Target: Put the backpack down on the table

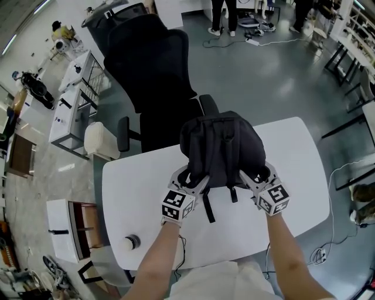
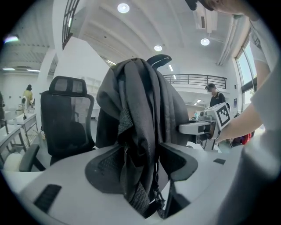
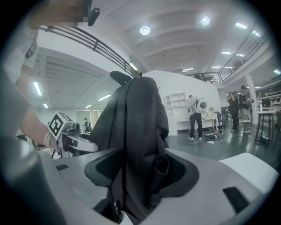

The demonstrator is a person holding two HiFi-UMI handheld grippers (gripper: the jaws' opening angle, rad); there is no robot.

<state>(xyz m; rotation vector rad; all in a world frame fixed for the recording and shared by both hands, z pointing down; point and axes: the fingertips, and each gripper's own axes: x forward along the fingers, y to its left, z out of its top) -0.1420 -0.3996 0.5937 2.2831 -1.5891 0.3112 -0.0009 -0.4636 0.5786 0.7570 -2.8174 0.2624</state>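
The dark grey backpack (image 1: pixel 222 143) stands upright on the white table (image 1: pixel 140 187), its straps facing me. My left gripper (image 1: pixel 188 176) is at its near left bottom corner and my right gripper (image 1: pixel 253 176) at its near right corner. In the left gripper view the backpack's strap fabric (image 2: pixel 140 132) hangs loosely between the wide-apart jaws of the left gripper (image 2: pixel 140 169), and the pads do not squeeze it. The right gripper view shows the same: folded fabric (image 3: pixel 136 127) sits between the spread jaws of the right gripper (image 3: pixel 140 171). Each gripper sees the other beside the bag.
A black office chair (image 1: pixel 152 64) stands just behind the table's far edge. A small round object (image 1: pixel 132 241) lies near the table's front left corner. A white stool (image 1: pixel 101 140) is at the left, and people (image 1: pixel 225 14) stand far off across the floor.
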